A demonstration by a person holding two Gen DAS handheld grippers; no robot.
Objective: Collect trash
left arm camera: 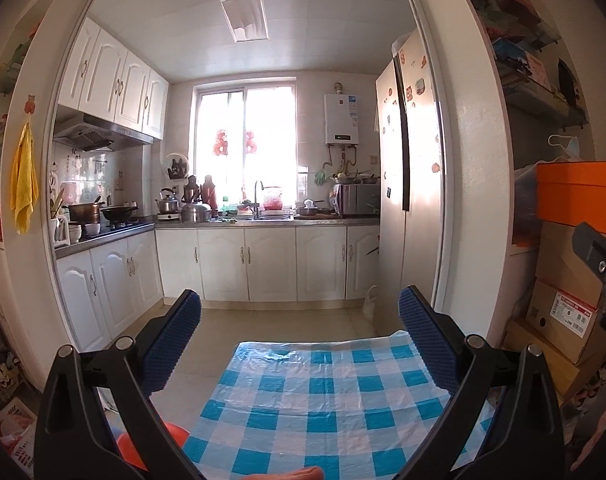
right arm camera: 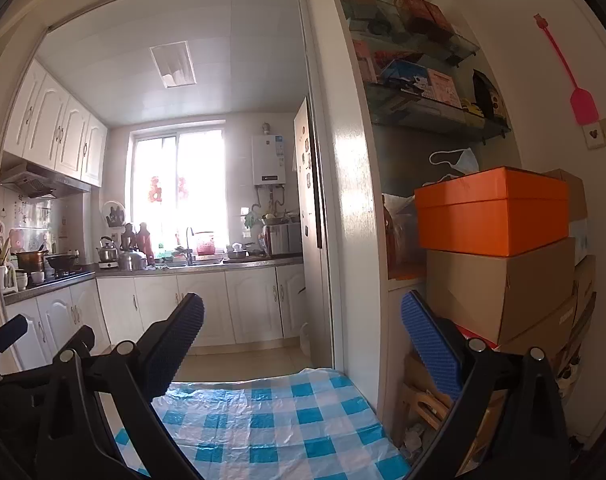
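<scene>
No trash item shows in either view. My left gripper [left arm camera: 299, 320] is open, its blue ribbed pads wide apart above a table with a blue-and-white checked plastic cover [left arm camera: 323, 400]. My right gripper [right arm camera: 303, 328] is open too, held over the same checked cover [right arm camera: 263, 420]. The right gripper's black body pokes into the left wrist view at the right edge [left arm camera: 599, 264]. The left gripper's body shows at the lower left of the right wrist view [right arm camera: 7, 336]. Both point toward the kitchen doorway.
A kitchen lies ahead with white cabinets [left arm camera: 263, 264], a cluttered counter and a tall fridge [left arm camera: 407, 160]. Stacked cardboard boxes with an orange box [right arm camera: 491, 208] on top stand right of the doorway. A red-orange object [left arm camera: 143, 444] sits low beside the table. A white bag [left arm camera: 369, 300] leans by the fridge.
</scene>
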